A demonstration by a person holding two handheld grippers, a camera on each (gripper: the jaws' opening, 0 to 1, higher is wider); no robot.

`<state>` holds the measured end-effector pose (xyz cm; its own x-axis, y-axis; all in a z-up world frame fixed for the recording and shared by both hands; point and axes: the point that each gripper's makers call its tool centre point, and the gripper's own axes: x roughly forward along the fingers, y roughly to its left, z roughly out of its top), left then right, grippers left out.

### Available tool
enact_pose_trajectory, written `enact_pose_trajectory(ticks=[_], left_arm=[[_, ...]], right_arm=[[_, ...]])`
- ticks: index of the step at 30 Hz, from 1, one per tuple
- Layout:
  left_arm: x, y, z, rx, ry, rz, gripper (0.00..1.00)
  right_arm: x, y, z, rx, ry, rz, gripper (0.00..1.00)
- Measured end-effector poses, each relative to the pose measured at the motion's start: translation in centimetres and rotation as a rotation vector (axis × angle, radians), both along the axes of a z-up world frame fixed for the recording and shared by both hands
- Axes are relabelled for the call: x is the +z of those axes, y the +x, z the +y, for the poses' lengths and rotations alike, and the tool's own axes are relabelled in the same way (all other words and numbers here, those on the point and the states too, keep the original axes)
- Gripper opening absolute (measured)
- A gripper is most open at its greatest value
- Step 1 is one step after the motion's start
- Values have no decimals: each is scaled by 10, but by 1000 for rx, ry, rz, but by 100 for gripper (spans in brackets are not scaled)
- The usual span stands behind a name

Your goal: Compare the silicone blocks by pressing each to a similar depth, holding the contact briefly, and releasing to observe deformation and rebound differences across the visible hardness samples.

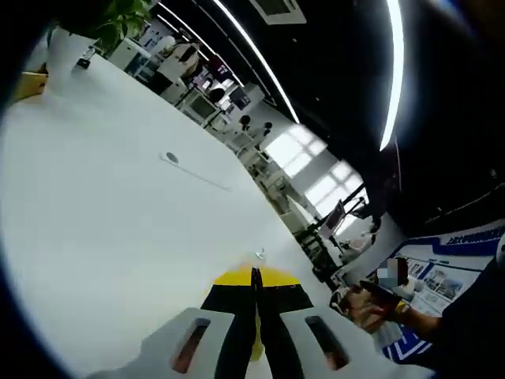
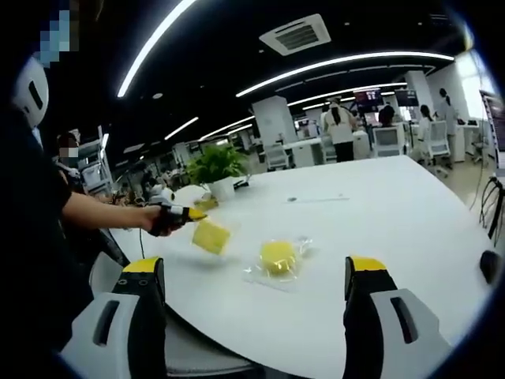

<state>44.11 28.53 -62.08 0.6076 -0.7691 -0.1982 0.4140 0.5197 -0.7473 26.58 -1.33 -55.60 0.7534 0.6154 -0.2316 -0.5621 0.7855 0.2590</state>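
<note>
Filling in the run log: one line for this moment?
left gripper: shut on yellow block | right gripper: open | bagged block: on table

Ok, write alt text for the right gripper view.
The left gripper holds a yellow silicone block lifted above a white table, while a second yellow block in a clear bag lies on the table. The right gripper is open in the foreground, with a potted plant behind.

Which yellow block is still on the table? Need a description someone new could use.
On the big white table, look toward the near edge, forward of the potted plant. The bagged yellow block lies flat there inside clear crinkled plastic. The other yellow block is bare and held tilted above the table by the left hand-held gripper.
</note>
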Motion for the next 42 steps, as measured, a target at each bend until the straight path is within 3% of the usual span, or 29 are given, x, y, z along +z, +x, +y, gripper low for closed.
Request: enact_pose_trajectory(ticks=[5,16,18,21,26,28,30,31,33,35,39,42], left_arm=[[-17,20,18,42,39,28,0],[-46,27,14,15,99,67,0],[-55,30,19,11,153,54,0],[-67,32,24,16,191,86,0],[-74,30,19,-22,244,86,0],[-79,29,22,-32,308,81,1],[-74,36,30,-32,402,-23,7],[-68,40,36,5,410,-56,9],[-62,41,42,50,340,-9,12],[-50,47,55,104,351,-63,14],[-27,45,65,154,314,-88,22],[-13,42,71,164,418,-197,27]], right_arm=[[-4,-3,-2,-18,1,20,87],[-8,-1,-1,-32,19,49,86],[-8,0,-3,-35,21,53,86],[-9,1,-5,-37,21,55,86],[-12,1,-6,-50,30,65,86],[-12,3,-7,-58,33,59,86],[-10,4,-7,-61,39,52,85],[-9,4,-7,-63,42,51,85],[-9,5,-8,-69,36,49,83],[-7,7,-13,-82,14,21,78],[-5,13,-14,-96,44,11,80],[-6,13,-10,-82,31,10,79]])
